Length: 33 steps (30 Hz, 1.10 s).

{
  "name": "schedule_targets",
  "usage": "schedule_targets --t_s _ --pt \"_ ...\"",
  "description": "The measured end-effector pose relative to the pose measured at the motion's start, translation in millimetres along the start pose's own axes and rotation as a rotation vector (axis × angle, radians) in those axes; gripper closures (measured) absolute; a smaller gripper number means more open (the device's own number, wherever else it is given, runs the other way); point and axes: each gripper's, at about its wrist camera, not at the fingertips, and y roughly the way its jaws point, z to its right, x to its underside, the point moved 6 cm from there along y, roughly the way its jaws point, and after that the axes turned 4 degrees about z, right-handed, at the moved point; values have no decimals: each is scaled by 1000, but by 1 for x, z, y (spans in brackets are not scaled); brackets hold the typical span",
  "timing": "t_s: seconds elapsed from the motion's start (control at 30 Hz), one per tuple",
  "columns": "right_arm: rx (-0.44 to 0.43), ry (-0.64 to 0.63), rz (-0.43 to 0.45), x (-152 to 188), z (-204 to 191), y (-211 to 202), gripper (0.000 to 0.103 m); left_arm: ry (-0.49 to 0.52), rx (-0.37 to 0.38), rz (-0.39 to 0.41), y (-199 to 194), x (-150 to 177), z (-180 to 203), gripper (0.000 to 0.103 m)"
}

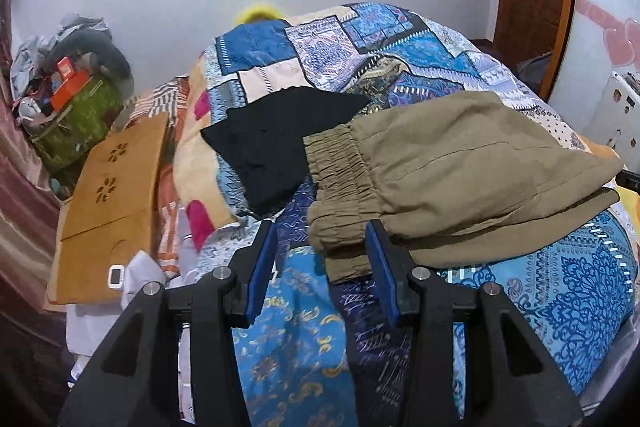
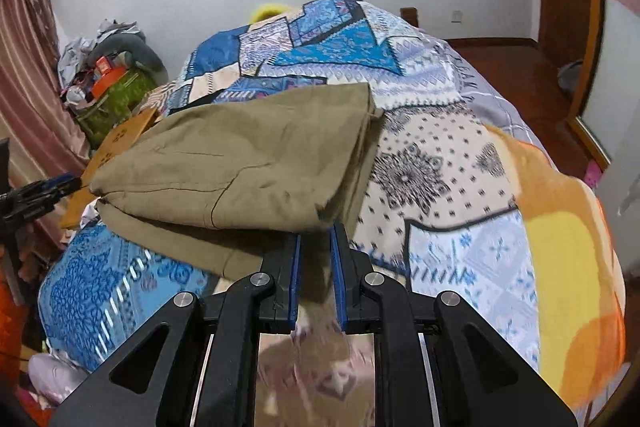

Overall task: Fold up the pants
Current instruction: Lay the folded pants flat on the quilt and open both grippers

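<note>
Khaki pants [image 1: 460,167] are lying folded in layers across a patchwork bedspread [image 1: 580,287], elastic waistband [image 1: 340,179] toward the left gripper [image 1: 322,259] and the far folded end toward the right gripper [image 2: 314,255]. In the left wrist view the left gripper's jaws are standing wide apart, gripping nothing, with the waistband corner sitting between and just ahead of the blue pads [image 1: 262,267]. In the right wrist view the right gripper's jaws are standing a narrow gap apart at the near edge of the cloth; whether they are pinching a layer cannot be told, since the fabric there is blurred. A black garment [image 1: 276,143] is lying just beside the waistband, touching or nearly so. Judging by the stacked layers, the fold is looking well along, and the step in hand appears to be a further fold or a squaring-up of the bundle. To do it well, each gripper should be taking all the layers at its corner together, not the top one alone, lifting evenly so the edges are staying aligned, and keeping clear of the black garment so it is not being dragged along. The soft, uneven bedding is likely making the stack prone to sliding.
</note>
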Motion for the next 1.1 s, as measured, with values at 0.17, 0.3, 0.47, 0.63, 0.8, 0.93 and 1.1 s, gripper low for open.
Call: schedule_targets --t_s 0.17,0.3,0.47,0.63,0.8,0.93,1.1 --pt "30 15 52 -9 5 -24 90 14 -1 33 -14 -11 1 40" --pt "6 2 74 -25 -2 -36 79 51 51 34 -15 -22 18 19" --pt "-54 -71 74 -37 -32 -28 39 150 62 3 -2 -27 48 9" --pt "-113 -145 43 -38 -60 -8 39 256 61 -45 21 -14 79 9" --pt "-162 -225 -10 -32 -86 16 39 353 51 -101 48 2 103 8" --pt "-180 -291 -77 -21 -100 38 39 380 55 -87 51 -8 108 8" --pt "-197 -357 -118 -15 -119 50 39 333 91 -68 46 -29 103 9"
